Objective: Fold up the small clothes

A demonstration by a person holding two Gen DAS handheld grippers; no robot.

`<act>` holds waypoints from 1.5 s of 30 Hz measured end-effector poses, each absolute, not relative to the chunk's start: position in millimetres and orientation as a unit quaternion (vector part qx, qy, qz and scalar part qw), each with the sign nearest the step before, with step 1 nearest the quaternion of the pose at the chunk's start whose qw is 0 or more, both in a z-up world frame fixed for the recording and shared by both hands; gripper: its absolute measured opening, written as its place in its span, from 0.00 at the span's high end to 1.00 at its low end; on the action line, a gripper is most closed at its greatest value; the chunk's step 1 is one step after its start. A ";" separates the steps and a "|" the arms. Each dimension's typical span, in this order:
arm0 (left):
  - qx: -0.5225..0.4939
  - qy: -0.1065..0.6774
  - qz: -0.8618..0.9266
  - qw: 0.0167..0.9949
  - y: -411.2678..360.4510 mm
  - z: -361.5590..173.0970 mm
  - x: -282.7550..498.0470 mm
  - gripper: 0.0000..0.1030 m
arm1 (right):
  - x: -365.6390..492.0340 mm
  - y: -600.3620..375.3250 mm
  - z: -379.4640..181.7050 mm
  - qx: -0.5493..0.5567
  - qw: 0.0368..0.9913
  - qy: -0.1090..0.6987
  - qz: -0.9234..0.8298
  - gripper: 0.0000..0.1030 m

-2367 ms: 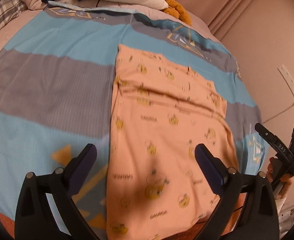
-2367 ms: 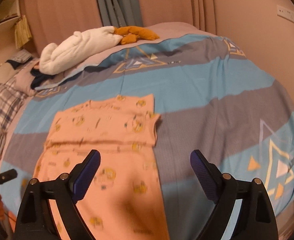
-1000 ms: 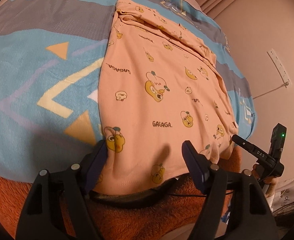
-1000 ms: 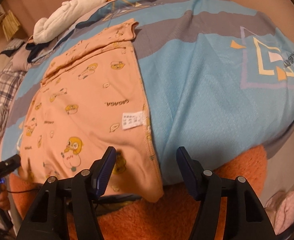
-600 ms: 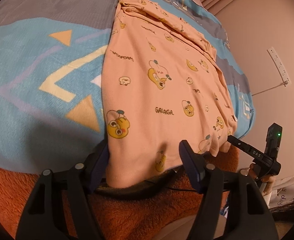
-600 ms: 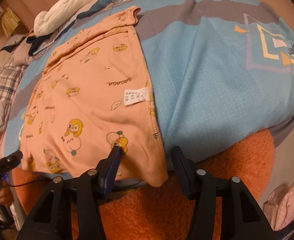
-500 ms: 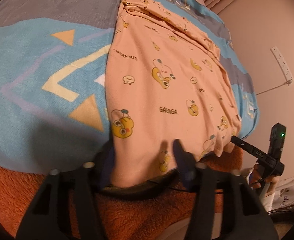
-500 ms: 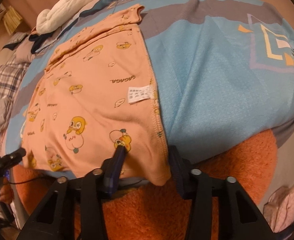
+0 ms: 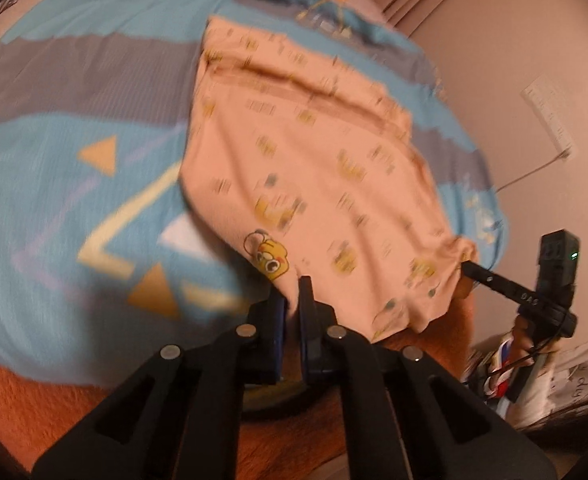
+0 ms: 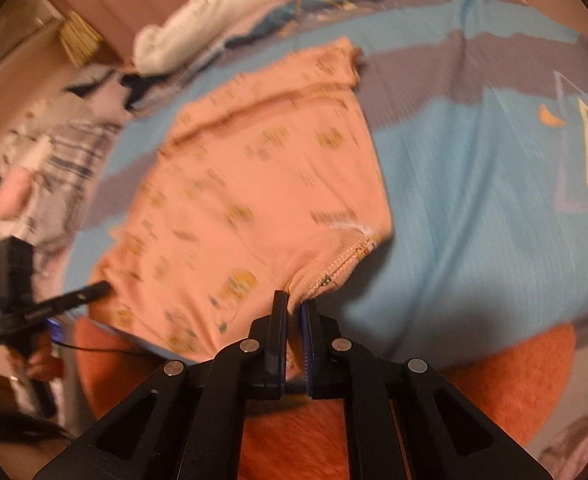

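On the bed: a peach shirt (image 9: 318, 168) printed with yellow cartoon figures lies on a blue-and-grey blanket (image 9: 73, 168), its near hem gathered up off the bed edge.
Left gripper (image 9: 292, 300): jaws closed tight on the hem's left corner; cloth runs from between the fingers toward 12 and 1 o'clock in the left wrist view.
Right gripper (image 10: 292, 312): jaws pinched shut on the hem's right corner, the stitched seam bunched just at 1 o'clock of the fingertips in the right wrist view.
Shirt relative to fingers: fabric fans away toward 11 o'clock in the right wrist view, its far end flat on the blanket.
Edge of bed: an orange fleece cover (image 10: 526, 364) shows below the blanket at 5 o'clock.
Far end: a white bundle (image 10: 197, 32) at 11 o'clock.
Focus: both views motion-blurred.
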State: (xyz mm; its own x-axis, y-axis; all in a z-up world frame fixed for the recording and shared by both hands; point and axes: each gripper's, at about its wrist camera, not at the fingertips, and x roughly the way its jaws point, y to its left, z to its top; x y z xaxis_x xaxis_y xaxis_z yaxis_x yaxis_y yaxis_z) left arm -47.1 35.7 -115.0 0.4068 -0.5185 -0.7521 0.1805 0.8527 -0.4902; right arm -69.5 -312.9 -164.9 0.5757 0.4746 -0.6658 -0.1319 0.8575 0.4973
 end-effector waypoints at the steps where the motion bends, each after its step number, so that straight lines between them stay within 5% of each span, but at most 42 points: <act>1: -0.175 0.495 -0.213 0.824 36.5 -111.2 -43.9 0.95 | -66.9 -314.7 -160.7 0.206 0.866 0.418 0.181 0.93; 9: -0.259 0.462 -0.181 0.829 53.7 -105.3 6.7 0.95 | -17.9 -332.4 -146.8 0.292 0.864 0.365 0.185 0.93; 21: -0.289 0.499 -0.118 0.808 63.2 -142.9 74.1 0.93 | 41.4 -348.7 -179.5 0.318 0.856 0.401 0.076 0.93; 23: -0.289 0.498 -0.124 0.808 64.3 -143.1 75.1 0.84 | 40.6 -347.4 -176.3 0.306 0.860 0.402 0.069 0.93; 26: -0.277 0.483 -0.126 0.821 67.8 -132.4 68.4 0.53 | 33.2 -345.1 -164.6 0.267 0.877 0.396 0.062 0.92; 28: -0.259 0.472 -0.123 0.833 69.1 -122.2 62.0 0.55 | 26.8 -343.2 -157.9 0.243 0.885 0.393 0.056 0.90; 33: -0.206 0.438 -0.139 0.864 63.6 -94.9 34.6 0.55 | 7.3 -334.8 -140.4 0.191 0.906 0.374 0.059 0.60; 39: -0.183 0.472 -0.205 0.838 32.8 -110.7 22.2 0.83 | -2.1 -313.9 -142.5 0.175 0.901 0.385 0.094 0.60; 45: -0.152 0.510 -0.198 0.823 10.4 -138.3 31.2 0.84 | 11.8 -286.3 -170.0 0.152 0.881 0.434 0.112 0.69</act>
State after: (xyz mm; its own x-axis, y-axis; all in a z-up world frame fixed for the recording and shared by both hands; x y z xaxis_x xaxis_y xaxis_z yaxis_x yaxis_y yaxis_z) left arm 31.2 10.4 -138.3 0.4022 -0.4807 -0.7792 0.1702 0.8755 -0.4523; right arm 11.8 -286.3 -170.0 0.5985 0.3294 -0.7302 -0.0662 0.9288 0.3647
